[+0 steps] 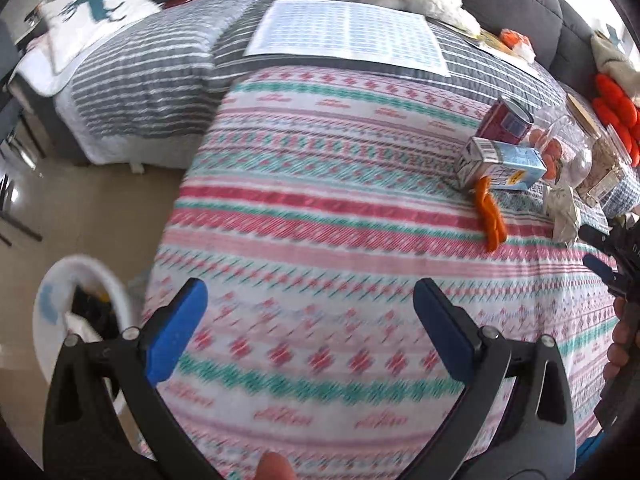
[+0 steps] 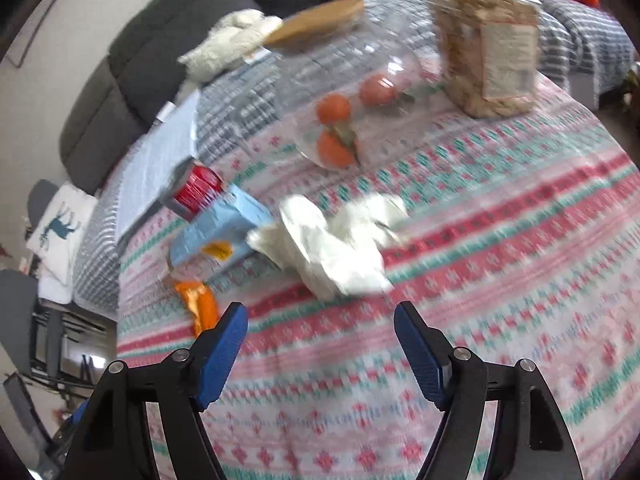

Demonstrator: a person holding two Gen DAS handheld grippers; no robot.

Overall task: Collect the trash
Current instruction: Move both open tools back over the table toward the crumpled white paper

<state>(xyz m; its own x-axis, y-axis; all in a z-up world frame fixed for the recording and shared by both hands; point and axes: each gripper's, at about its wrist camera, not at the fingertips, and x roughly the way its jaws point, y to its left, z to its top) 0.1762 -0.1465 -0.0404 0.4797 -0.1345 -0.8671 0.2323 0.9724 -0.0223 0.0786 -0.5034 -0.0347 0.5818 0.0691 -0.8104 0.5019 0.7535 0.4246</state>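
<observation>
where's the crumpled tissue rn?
Right wrist view: crumpled tissue lies on the patterned tablecloth, just ahead of the open right gripper, right of the blue carton.

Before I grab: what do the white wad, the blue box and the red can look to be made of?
White wad: thin paper or tissue, matte, sharply creased.
Blue box: coated carton, folded silvery end with a barcode.
Red can: probably metal, glossy printed wall, pale rim; blur leaves it open.

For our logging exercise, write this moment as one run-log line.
left gripper: open, empty | right gripper: open, nearing crumpled paper | carton, orange wrapper: uncollected | bin: floor, left
</observation>
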